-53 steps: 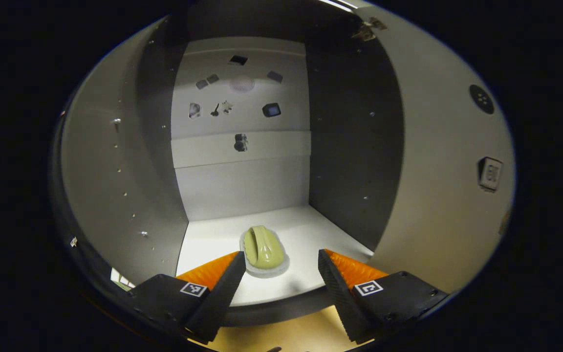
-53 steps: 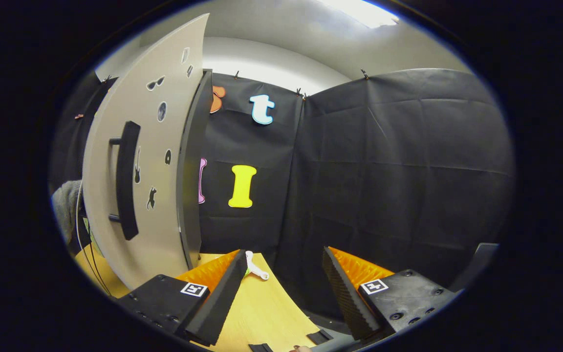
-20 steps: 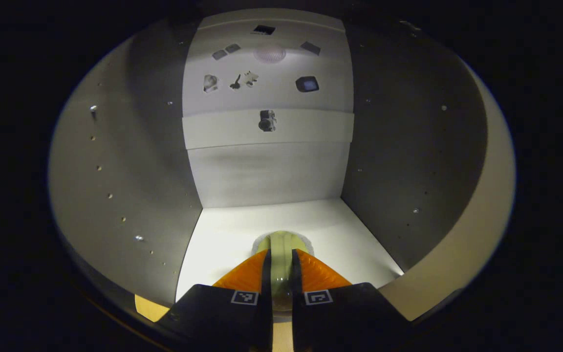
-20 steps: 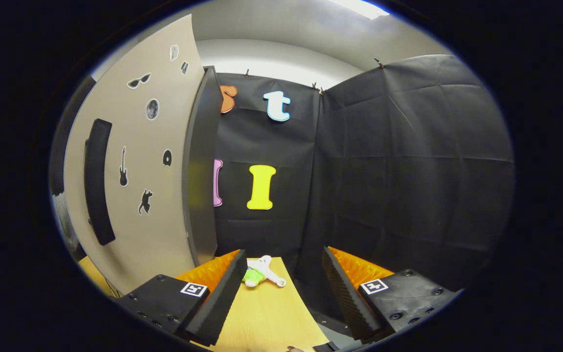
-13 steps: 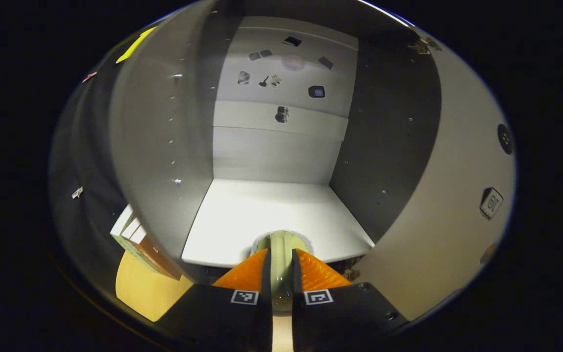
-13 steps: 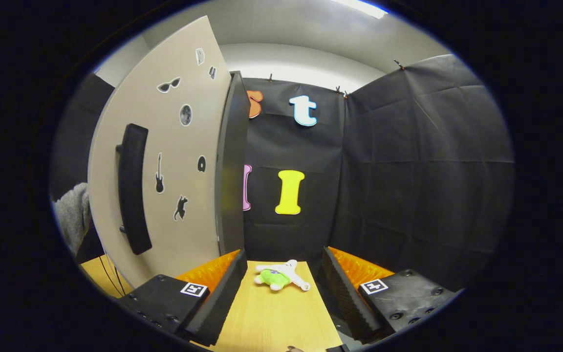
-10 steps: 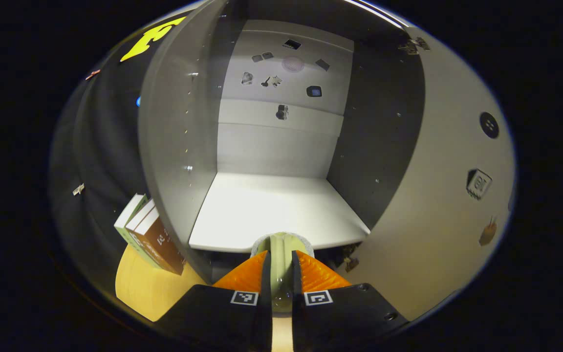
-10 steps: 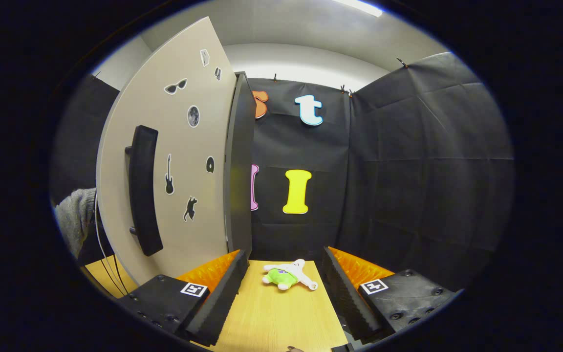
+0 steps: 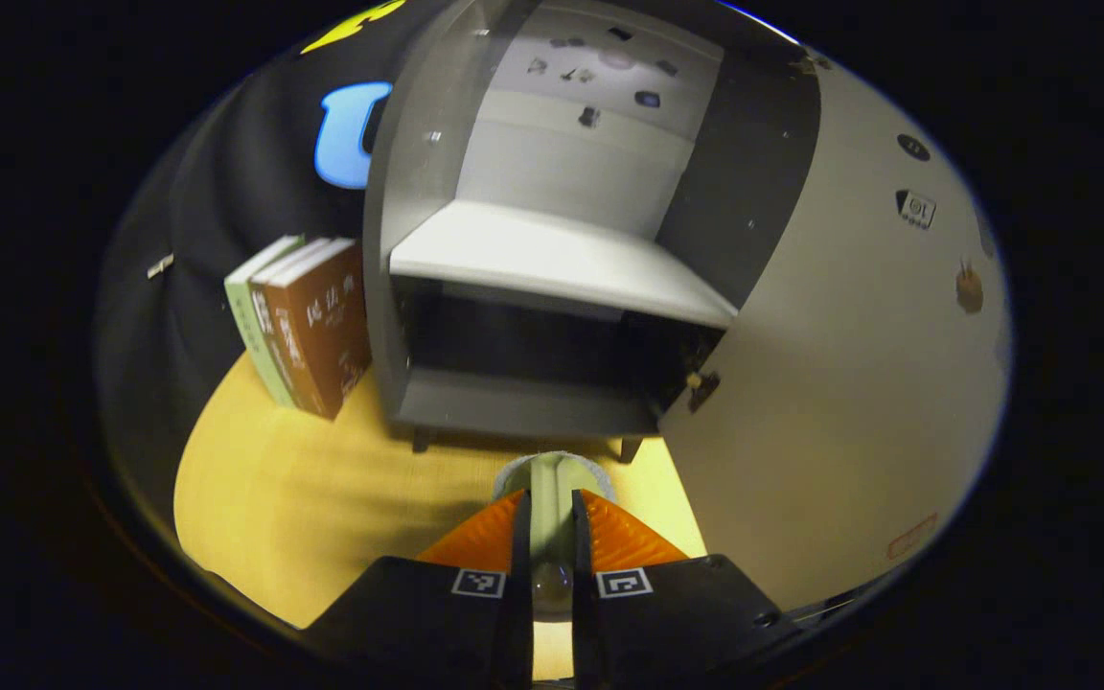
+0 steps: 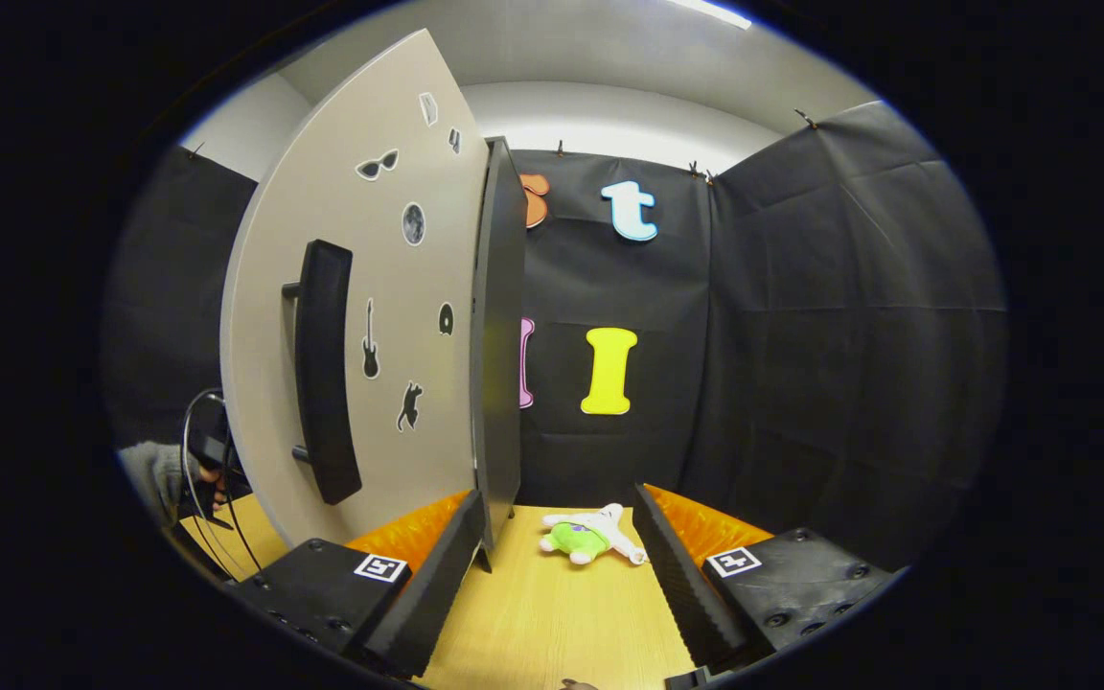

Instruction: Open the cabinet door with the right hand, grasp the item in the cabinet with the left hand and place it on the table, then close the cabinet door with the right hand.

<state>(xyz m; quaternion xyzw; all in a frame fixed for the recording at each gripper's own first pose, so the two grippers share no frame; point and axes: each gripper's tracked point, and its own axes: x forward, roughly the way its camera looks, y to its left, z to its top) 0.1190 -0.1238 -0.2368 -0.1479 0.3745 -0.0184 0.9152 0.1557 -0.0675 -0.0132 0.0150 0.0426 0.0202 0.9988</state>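
My left gripper [image 9: 550, 522] clamped onto the green item [image 9: 552, 479] and pulled it off the cabinet shelf [image 9: 552, 259]. It's out over the table [image 9: 303, 498] now, and my view has dropped lower.

table [image 9: 284, 517] bare in front of cabinet [image 9: 514, 402] | books [image 9: 308, 321] left | open door [image 9: 839, 383] blocks right

We see both views bent hard by the fisheye, straight edges bowing near the rim. The left gripper view is dim, its white shelf [image 9: 552, 259] the brightest patch above a dark recess. The right gripper view is sharper, lit by a ceiling lamp [image 10: 710, 11].
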